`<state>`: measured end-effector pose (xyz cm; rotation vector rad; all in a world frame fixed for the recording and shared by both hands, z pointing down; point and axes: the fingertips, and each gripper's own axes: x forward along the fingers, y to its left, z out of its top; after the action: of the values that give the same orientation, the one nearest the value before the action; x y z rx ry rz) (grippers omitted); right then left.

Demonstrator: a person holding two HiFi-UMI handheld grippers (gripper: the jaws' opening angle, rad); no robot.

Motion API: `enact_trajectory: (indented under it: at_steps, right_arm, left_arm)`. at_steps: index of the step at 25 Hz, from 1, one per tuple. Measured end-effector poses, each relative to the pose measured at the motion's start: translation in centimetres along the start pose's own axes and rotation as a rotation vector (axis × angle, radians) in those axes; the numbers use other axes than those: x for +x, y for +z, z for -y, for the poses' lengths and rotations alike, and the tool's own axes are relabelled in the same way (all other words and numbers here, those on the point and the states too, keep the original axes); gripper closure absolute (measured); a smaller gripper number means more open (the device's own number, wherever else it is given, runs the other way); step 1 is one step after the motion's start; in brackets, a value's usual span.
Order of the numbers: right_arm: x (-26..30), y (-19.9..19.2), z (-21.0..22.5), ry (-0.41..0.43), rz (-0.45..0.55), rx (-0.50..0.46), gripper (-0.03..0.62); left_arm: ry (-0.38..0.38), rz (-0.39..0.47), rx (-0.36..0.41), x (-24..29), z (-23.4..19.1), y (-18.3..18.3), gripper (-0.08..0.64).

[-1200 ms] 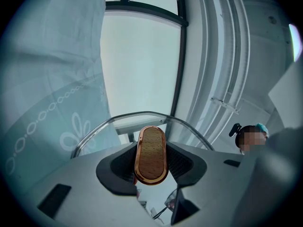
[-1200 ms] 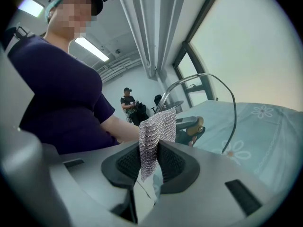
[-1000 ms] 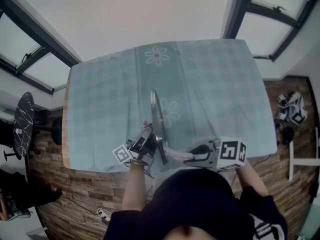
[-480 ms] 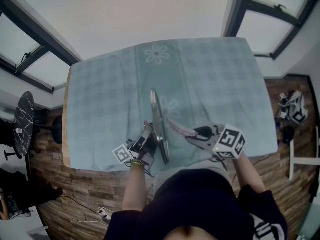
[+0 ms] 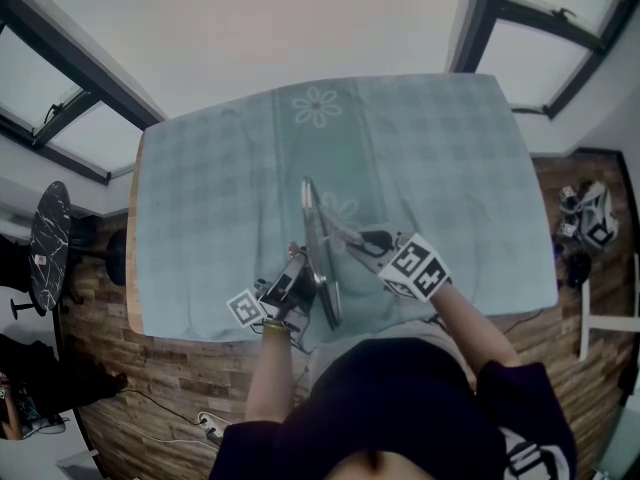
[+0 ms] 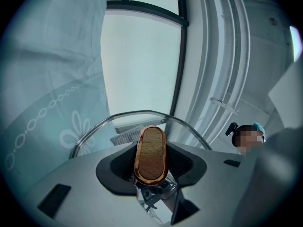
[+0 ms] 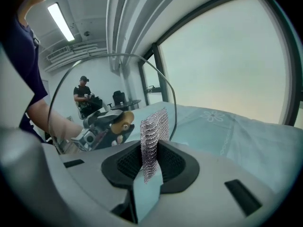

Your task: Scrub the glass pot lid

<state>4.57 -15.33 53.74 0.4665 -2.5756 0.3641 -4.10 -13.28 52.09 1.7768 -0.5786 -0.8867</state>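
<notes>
The glass pot lid (image 5: 318, 260) stands on edge on the table. My left gripper (image 5: 292, 286) is shut on its wooden, copper-rimmed knob (image 6: 150, 155), and the lid's steel rim (image 6: 137, 114) arcs behind the jaws. My right gripper (image 5: 362, 240) is shut on a strip of silvery mesh scrubber (image 7: 154, 136). The scrubber's tip (image 5: 338, 231) reaches the lid's right face; whether it touches I cannot tell. In the right gripper view the lid's rim (image 7: 166, 86) curves just beyond the mesh, and the knob (image 7: 124, 120) with the left gripper shows through the glass.
A teal checked cloth with flower prints covers the table (image 5: 430, 158), whose front edge runs just below both grippers. On the wooden floor lie marker cubes (image 5: 590, 218) at the right, a black round stool (image 5: 47, 248) at the left and a power strip (image 5: 205, 428).
My right gripper has moved with the scrubber from near the table's front edge up and left to the lid's right face. The left gripper and the lid have stayed put.
</notes>
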Motion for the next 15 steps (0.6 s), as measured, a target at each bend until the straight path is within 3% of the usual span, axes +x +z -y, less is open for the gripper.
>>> enact_trajectory:
  at_steps: [6, 15]
  right_arm:
    - [2.0, 0.1, 1.0, -0.044, -0.004, 0.013, 0.506]
    - [4.0, -0.6, -0.9, 0.037, -0.005, 0.031, 0.506]
  left_arm:
    - [-0.002, -0.006, -0.004, 0.0, -0.1, -0.1, 0.390]
    - [-0.007, -0.012, -0.010, -0.2, -0.3, -0.2, 0.390]
